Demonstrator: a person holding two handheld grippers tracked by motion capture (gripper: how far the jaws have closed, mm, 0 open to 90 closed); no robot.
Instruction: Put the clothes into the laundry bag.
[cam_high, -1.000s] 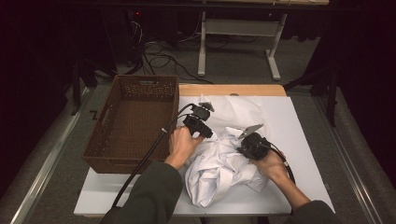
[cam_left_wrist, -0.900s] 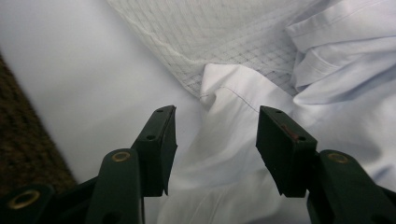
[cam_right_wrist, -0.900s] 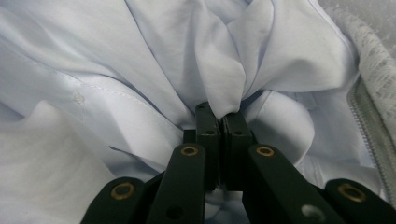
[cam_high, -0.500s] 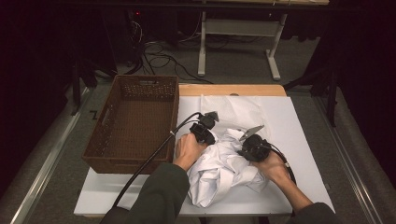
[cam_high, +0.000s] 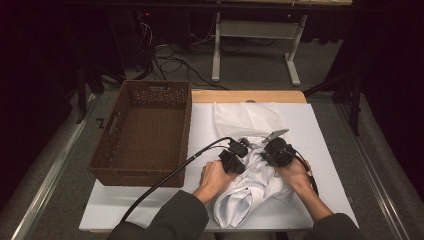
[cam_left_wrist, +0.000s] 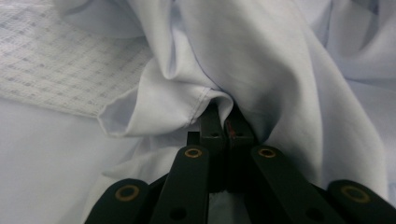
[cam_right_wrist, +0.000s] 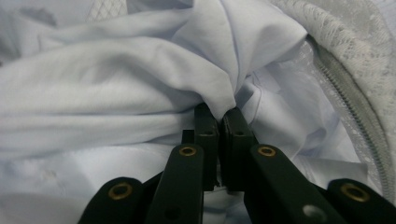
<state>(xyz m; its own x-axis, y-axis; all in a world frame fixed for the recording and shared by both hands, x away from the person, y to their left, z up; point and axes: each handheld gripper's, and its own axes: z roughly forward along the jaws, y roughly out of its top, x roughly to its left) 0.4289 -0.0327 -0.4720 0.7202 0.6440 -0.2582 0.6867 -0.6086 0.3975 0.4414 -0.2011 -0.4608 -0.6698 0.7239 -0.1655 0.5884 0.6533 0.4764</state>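
High view first: a white shirt (cam_high: 250, 187) lies in a crumpled heap on the white table (cam_high: 320, 130), right under both tongs. The left tongs (cam_high: 239, 156) have just been closing, and now they pinch a fold of the shirt tight, as the left gripper view shows (cam_left_wrist: 223, 122). The right tongs (cam_high: 272, 152) are squeezed on another fold of the same shirt (cam_right_wrist: 219, 116). So both hold cloth, side by side, near the top end of the heap. The shirt's long side runs from the tongs back toward the person. A brown basket (cam_high: 142, 132) sits to the left of the left tongs, so that hand is nearer to it. I think a lift comes next.
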